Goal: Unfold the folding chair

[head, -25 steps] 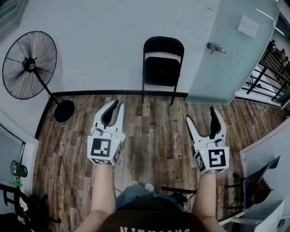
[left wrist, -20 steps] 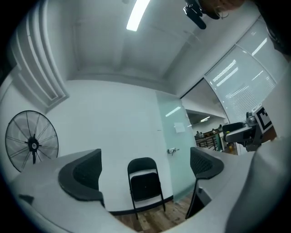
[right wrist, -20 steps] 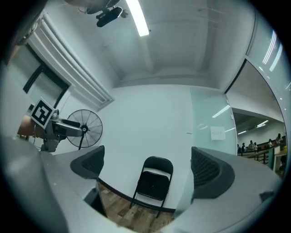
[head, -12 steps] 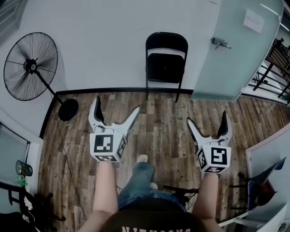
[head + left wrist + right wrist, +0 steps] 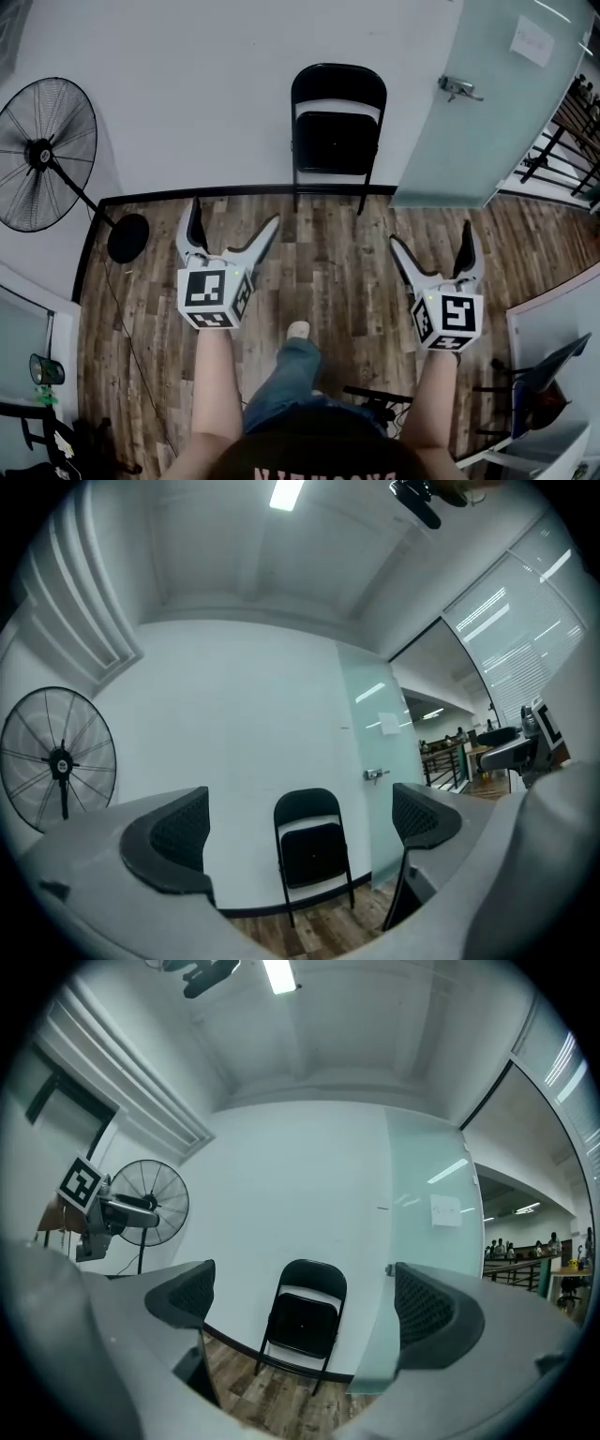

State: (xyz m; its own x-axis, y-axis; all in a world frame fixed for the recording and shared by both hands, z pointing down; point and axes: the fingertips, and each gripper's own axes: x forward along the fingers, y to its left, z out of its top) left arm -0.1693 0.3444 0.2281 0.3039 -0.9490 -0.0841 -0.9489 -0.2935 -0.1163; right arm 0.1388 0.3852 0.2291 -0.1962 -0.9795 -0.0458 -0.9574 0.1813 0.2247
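- We hold the left gripper [image 5: 234, 214] out level in front of us, its jaws spread wide with nothing between them but open air.
- In the left gripper view the two dark ribbed pads [image 5: 178, 832] stand far apart, and the chair shows in the gap, well beyond them.
- Our right gripper [image 5: 430, 234] is likewise spread wide and empty, pointing level toward the wall.
- The folding chair [image 5: 337, 131] is black and folded, its seat tipped up against the back. It stands against the white wall with its feet on the wood floor [image 5: 328, 272] by the dark baseboard.
- The chair is well apart from both grippers; neither touches it.
- A standing fan [image 5: 42, 155] is to the chair's left, and a frosted glass door [image 5: 469, 122] with a metal handle [image 5: 457, 87] is just to its right.
- One of our shoes [image 5: 298, 330] shows on the floor between the two grippers.
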